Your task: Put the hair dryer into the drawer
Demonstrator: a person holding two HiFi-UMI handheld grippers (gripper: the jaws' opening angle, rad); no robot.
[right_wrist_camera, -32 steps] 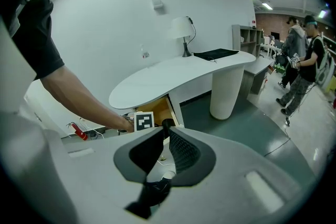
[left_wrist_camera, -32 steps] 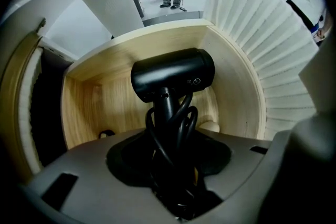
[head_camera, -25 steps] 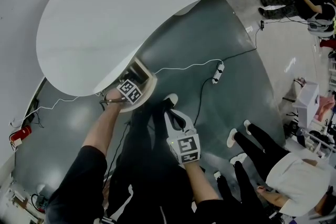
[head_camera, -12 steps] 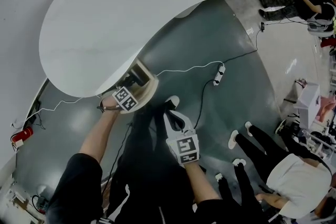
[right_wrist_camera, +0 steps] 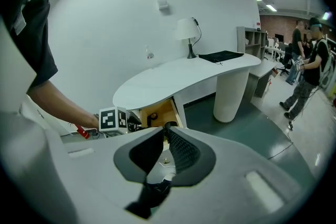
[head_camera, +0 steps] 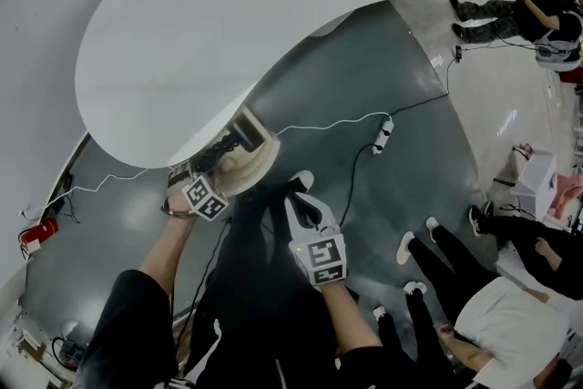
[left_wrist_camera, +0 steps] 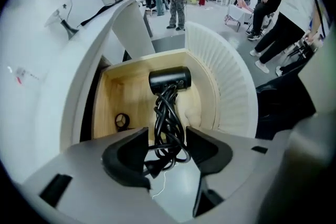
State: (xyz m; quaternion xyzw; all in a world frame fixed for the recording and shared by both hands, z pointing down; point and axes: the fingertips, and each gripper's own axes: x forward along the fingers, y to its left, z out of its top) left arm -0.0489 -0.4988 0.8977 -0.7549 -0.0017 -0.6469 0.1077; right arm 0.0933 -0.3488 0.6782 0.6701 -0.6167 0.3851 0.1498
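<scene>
In the head view the left gripper (head_camera: 208, 187) hangs just over the open drawer (head_camera: 264, 150), which juts from under the rim of the white desk (head_camera: 182, 59). The right gripper (head_camera: 308, 212) sits nearer the person's body, apart from the drawer, so the left hand is plainly the closer one. What lies in the drawer is too small to tell from here.

In the left gripper view the jaws have just been opening and stand wide, their pads pressing on nothing. Past them and below, the hair dryer (left_wrist_camera: 169, 80) lies on the drawer's wooden floor. Its black barrel runs crosswise at the far end, and the bundled cord (left_wrist_camera: 169, 123) trails back toward the gripper, showing in the gap between the jaws without touching either one. The drawer's ribbed front (left_wrist_camera: 226, 76) curves round to the right of the dryer. That front looks like the surface to push next, and it lies beside this gripper.

In the right gripper view the jaws are closed with nothing between them, pointing toward the drawer from a distance
</scene>
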